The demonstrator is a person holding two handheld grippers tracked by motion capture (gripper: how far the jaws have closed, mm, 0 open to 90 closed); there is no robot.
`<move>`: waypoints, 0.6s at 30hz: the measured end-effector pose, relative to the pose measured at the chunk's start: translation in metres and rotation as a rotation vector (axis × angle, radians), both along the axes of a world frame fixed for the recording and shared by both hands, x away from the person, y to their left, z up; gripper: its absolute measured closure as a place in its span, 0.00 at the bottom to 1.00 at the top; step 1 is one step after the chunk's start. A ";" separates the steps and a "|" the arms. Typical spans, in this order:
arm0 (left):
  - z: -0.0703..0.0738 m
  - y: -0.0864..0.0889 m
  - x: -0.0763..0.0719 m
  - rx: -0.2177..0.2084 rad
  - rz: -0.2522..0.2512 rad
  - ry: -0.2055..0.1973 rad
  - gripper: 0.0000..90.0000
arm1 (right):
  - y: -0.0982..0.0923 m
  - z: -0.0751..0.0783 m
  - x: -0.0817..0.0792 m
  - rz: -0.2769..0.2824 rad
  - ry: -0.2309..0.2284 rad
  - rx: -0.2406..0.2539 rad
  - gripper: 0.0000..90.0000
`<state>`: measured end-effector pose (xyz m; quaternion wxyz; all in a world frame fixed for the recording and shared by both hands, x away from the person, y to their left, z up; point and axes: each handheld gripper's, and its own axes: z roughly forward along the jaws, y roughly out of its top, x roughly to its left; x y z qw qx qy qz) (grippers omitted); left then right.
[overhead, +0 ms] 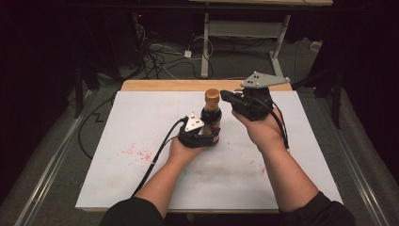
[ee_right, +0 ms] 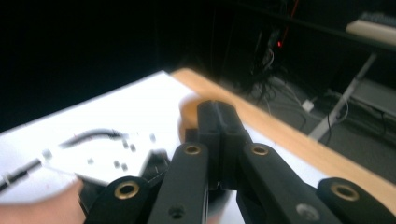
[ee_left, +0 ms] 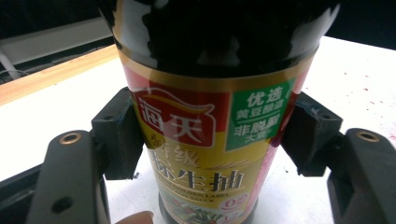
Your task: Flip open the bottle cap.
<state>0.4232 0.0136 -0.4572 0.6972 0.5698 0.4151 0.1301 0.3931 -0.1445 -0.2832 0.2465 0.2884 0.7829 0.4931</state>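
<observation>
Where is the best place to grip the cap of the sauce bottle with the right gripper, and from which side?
Probably the cap itself, across its round sides, coming from the person's right, where the right gripper is. The bottle stands upright, clamped low by the left gripper, so its top is free.

Dark bottle (overhead: 211,120) — tan cap (overhead: 212,95), red-green-gold label (ee_left: 210,140) — on white, red-speckled mat (overhead: 141,141)
</observation>
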 end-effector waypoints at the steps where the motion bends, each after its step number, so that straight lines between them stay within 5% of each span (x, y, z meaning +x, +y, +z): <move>1: 0.000 0.000 0.000 0.001 -0.002 0.001 0.33 | -0.002 -0.005 0.001 -0.002 0.015 0.001 1.00; 3: 0.000 -0.001 0.001 -0.027 0.024 0.012 0.33 | -0.004 -0.011 0.003 0.003 0.026 0.002 1.00; 7: -0.001 0.000 0.000 -0.009 -0.002 -0.001 0.32 | -0.004 -0.020 0.005 0.013 0.047 -0.011 1.00; 15: -0.001 -0.001 0.000 -0.039 0.025 0.009 0.32 | 0.002 -0.016 0.008 0.028 0.050 -0.036 1.00; 18: -0.001 0.000 0.000 -0.013 0.001 -0.002 0.32 | 0.004 -0.016 0.008 0.025 0.053 -0.044 1.00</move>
